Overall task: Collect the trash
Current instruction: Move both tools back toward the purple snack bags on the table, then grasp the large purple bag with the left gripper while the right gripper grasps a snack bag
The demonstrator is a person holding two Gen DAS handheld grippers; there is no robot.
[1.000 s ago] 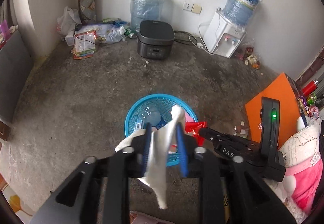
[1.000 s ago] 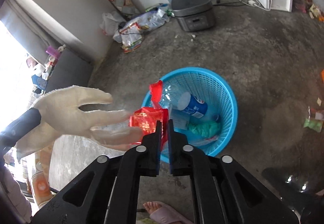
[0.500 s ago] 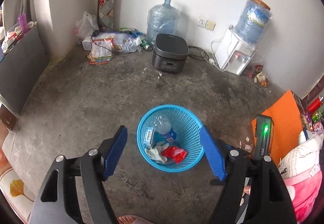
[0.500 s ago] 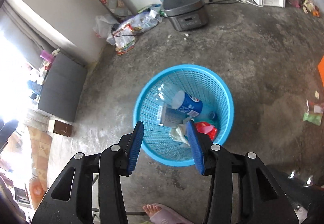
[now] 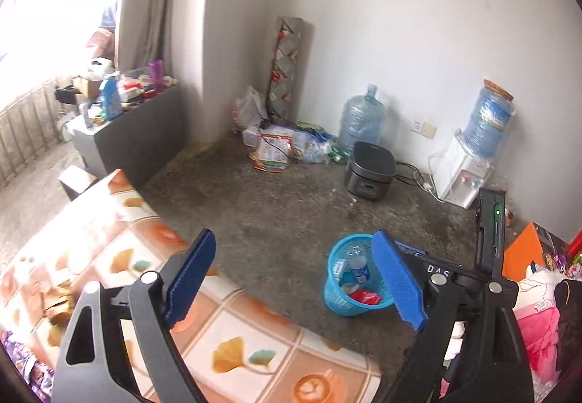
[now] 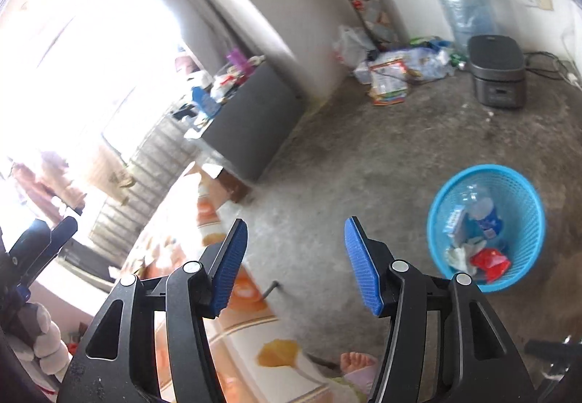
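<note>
A blue mesh trash basket stands on the concrete floor; it also shows in the right wrist view. Inside lie a plastic bottle, a white glove and a red wrapper. My left gripper is open and empty, raised well above the floor to the left of the basket. My right gripper is open and empty, high up and left of the basket. The right gripper's body shows in the left wrist view beside the basket.
A table with an orange patterned cloth lies below both grippers. A dark cooker, a water jug, a water dispenser and a litter pile line the far wall. A grey cabinet stands left. A foot shows below.
Both grippers opened and dropped the glove and the red wrapper into the basket. Then both rose and swung left, away from the basket, toward the cloth-covered table.
</note>
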